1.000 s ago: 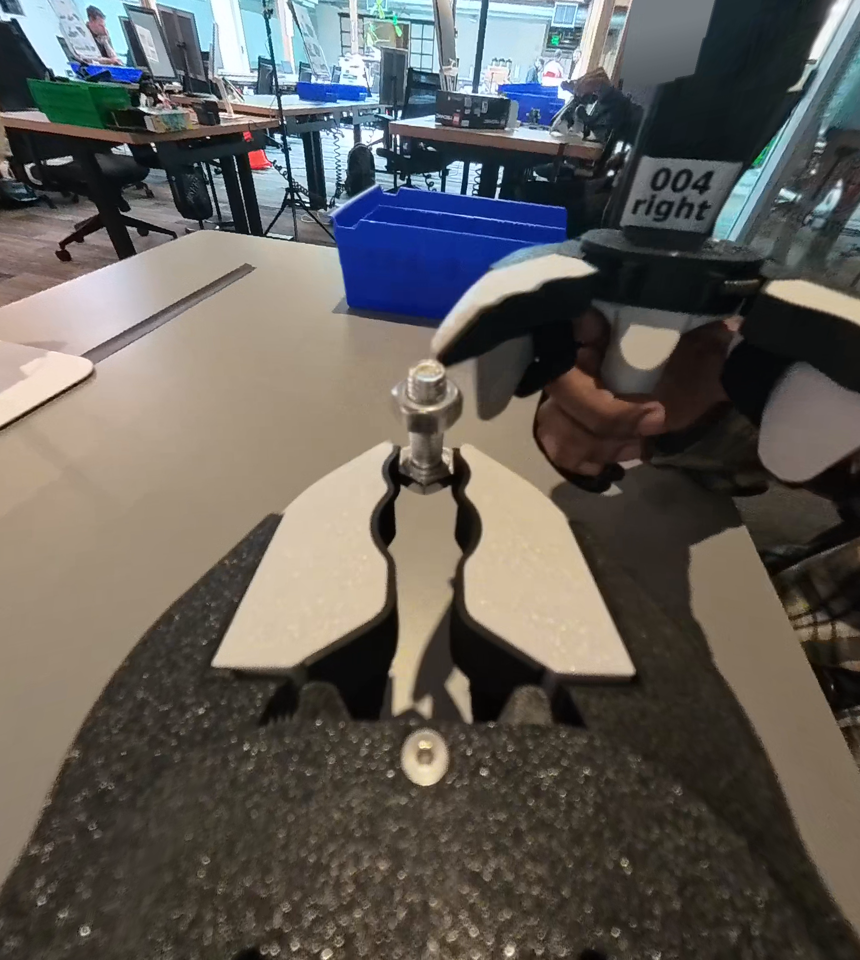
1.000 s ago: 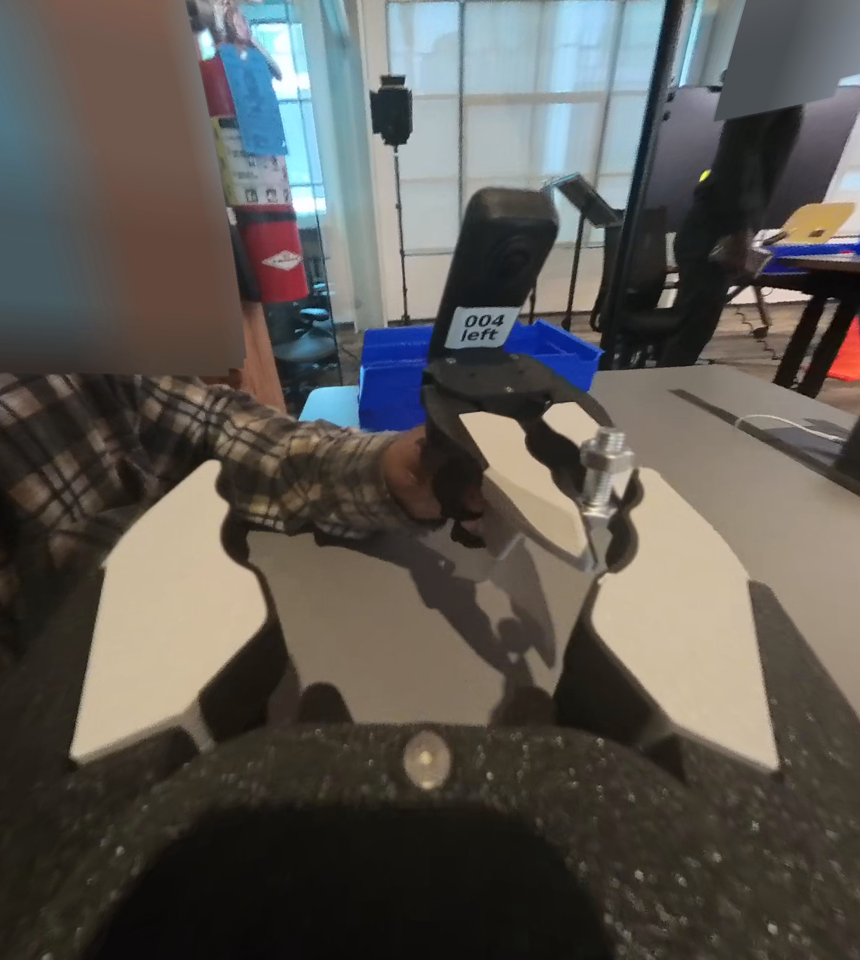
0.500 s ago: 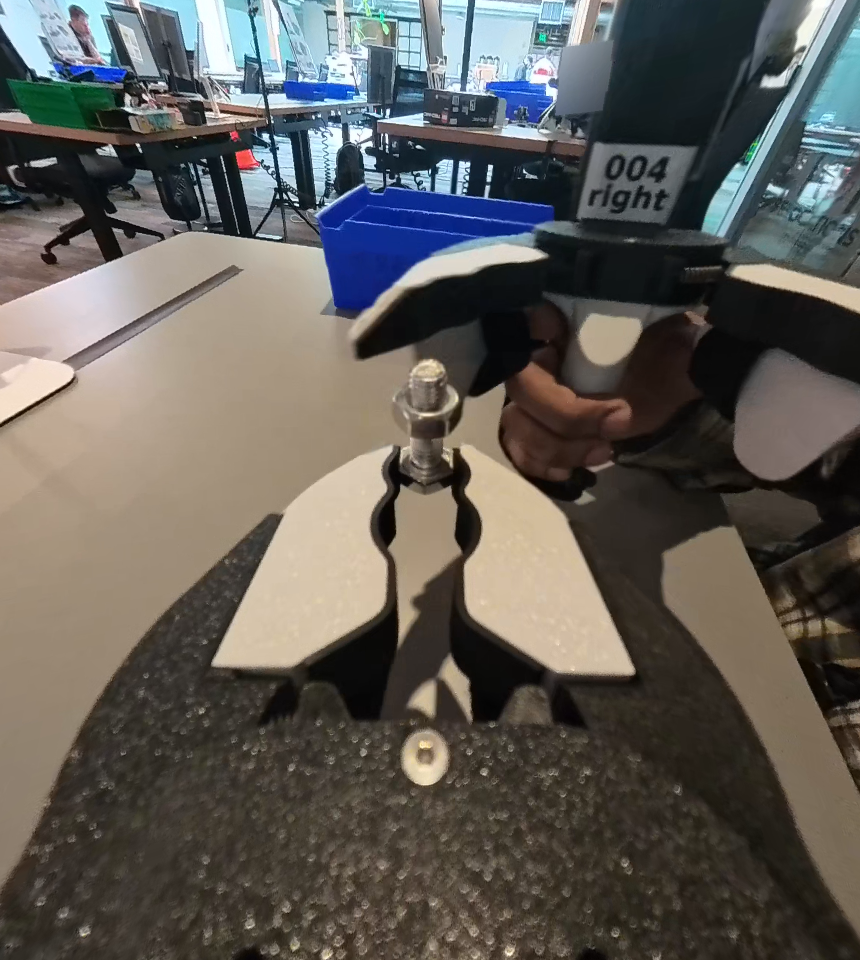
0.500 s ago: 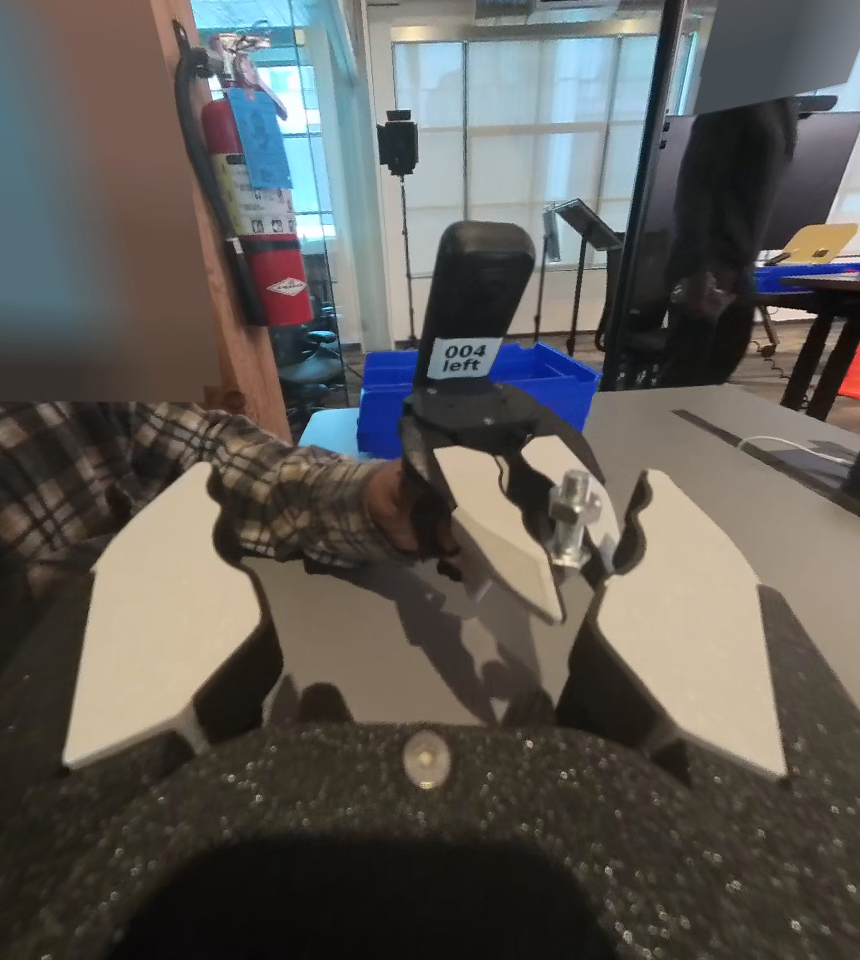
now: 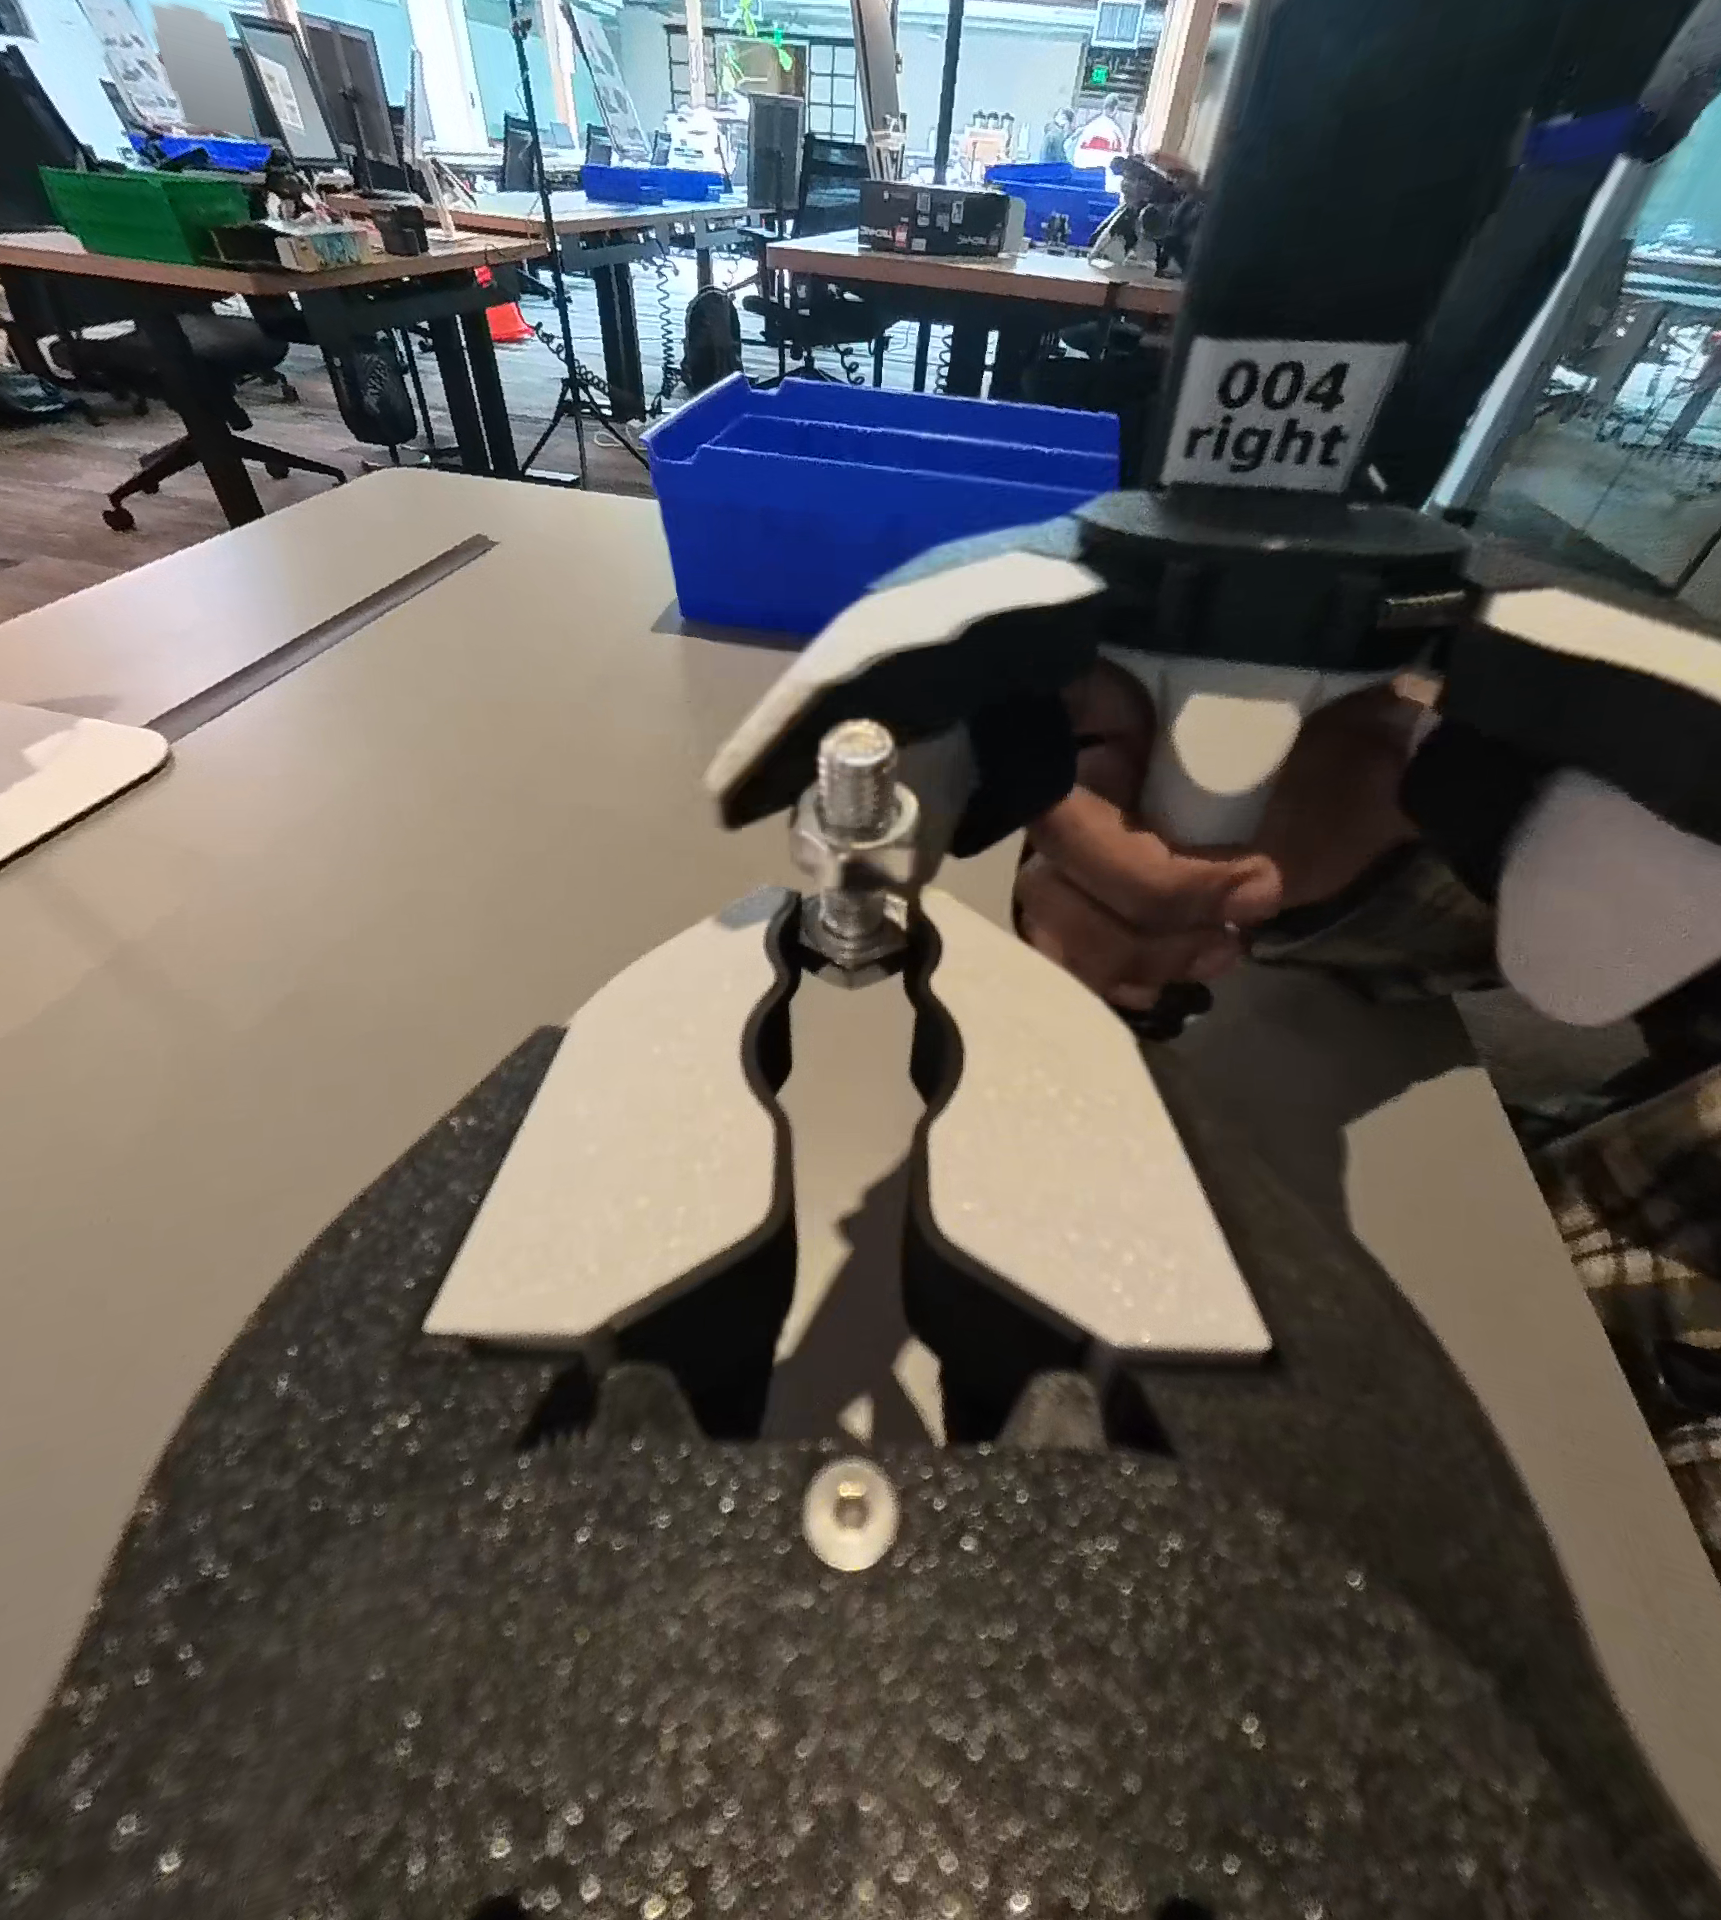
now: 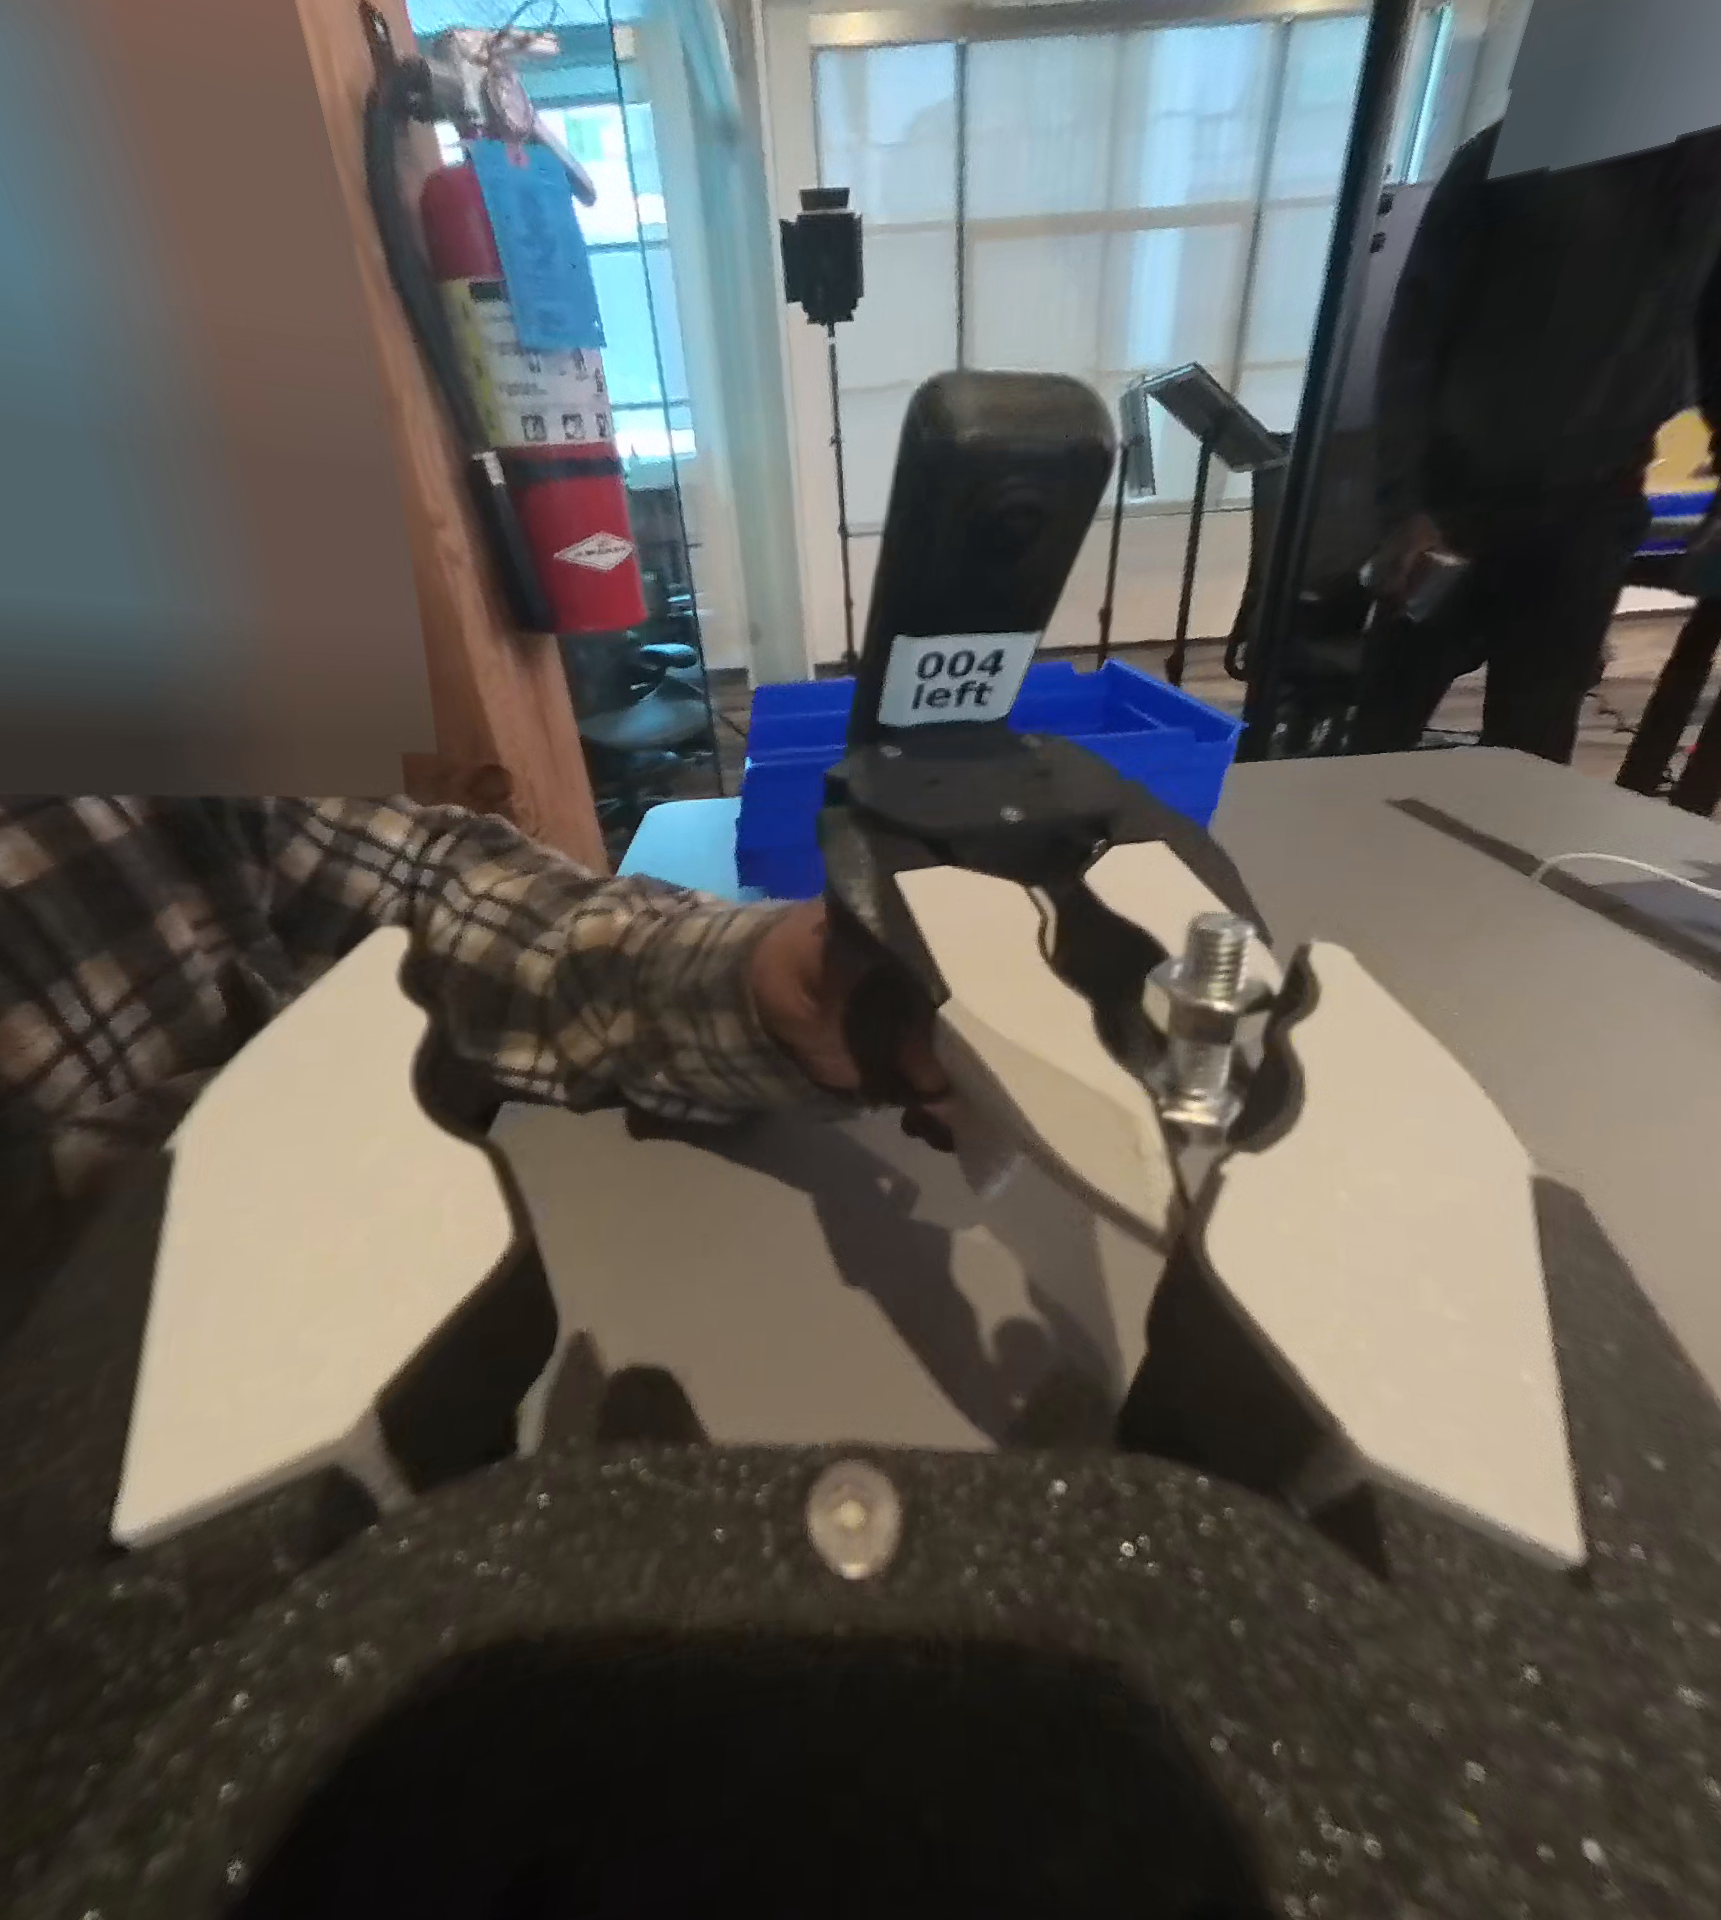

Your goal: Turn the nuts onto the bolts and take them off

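Bolt (image 5: 843, 831) (nut (image 5: 856, 833) threaded on) upright, head pinched in left gripper (image 5: 848, 948); right gripper (image 6: 856, 1049) spread wide beside it.

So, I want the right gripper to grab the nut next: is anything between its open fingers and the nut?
Nothing visible blocks it. The nut sits partway up the bolt, which the left gripper holds by the head. The right gripper is open, one finger already beside the nut.

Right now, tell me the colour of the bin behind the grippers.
Blue bin, clearest in the left wrist view.
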`<state>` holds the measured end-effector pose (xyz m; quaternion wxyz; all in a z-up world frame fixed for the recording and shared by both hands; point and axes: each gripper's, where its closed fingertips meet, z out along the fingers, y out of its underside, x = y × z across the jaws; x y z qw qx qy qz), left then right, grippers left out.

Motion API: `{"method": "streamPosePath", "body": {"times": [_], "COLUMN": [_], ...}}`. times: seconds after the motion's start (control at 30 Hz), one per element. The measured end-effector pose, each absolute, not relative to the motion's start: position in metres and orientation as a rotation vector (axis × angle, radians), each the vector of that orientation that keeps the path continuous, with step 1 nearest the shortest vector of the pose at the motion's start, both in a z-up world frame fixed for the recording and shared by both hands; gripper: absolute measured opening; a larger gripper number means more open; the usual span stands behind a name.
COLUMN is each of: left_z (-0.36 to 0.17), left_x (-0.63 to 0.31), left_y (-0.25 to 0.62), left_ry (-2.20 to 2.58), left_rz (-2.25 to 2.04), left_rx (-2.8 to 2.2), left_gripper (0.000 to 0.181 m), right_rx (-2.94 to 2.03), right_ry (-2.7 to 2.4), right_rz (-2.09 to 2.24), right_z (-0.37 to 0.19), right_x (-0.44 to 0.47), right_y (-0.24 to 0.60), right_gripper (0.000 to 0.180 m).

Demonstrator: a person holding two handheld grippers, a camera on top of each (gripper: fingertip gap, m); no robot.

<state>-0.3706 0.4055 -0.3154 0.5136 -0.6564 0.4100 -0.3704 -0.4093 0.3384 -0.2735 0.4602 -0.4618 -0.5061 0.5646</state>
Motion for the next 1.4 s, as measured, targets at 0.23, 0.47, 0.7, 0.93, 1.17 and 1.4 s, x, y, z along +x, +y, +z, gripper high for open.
{"method": "streamPosePath", "body": {"times": [0.23, 0.47, 0.7, 0.93, 1.17, 1.4], "left_z": [-0.318, -0.313, -0.316, -0.318, -0.318, -0.318], "left_x": [-0.373, -0.374, -0.37, -0.366, -0.366, -0.362], "left_y": [0.407, 0.407, 0.405, 0.402, 0.4, 0.396], "left_ry": [0.98, 0.975, 0.994, 1.017, 1.029, 1.049], "left_rz": [-0.91, -0.893, -0.893, -0.887, -0.887, -0.897], "left_rx": [-1.588, -1.575, -1.584, -1.58, -1.577, -1.562], "left_gripper": [0.018, 0.018, 0.018, 0.018, 0.018, 0.018], "right_rx": [-1.114, -1.134, -1.091, -1.186, -1.247, -1.269], "right_ry": [-1.184, -1.267, -1.176, -1.177, -1.195, -1.219], "right_rz": [1.317, 1.349, 1.295, 1.221, 1.24, 1.251], "right_z": [-0.262, -0.275, -0.249, -0.255, -0.27, -0.274], "right_x": [-0.393, -0.397, -0.377, -0.394, -0.4, -0.403], "right_y": [0.346, 0.329, 0.349, 0.383, 0.389, 0.387], "right_gripper": [0.139, 0.14, 0.11, 0.049, 0.026, 0.009]}}
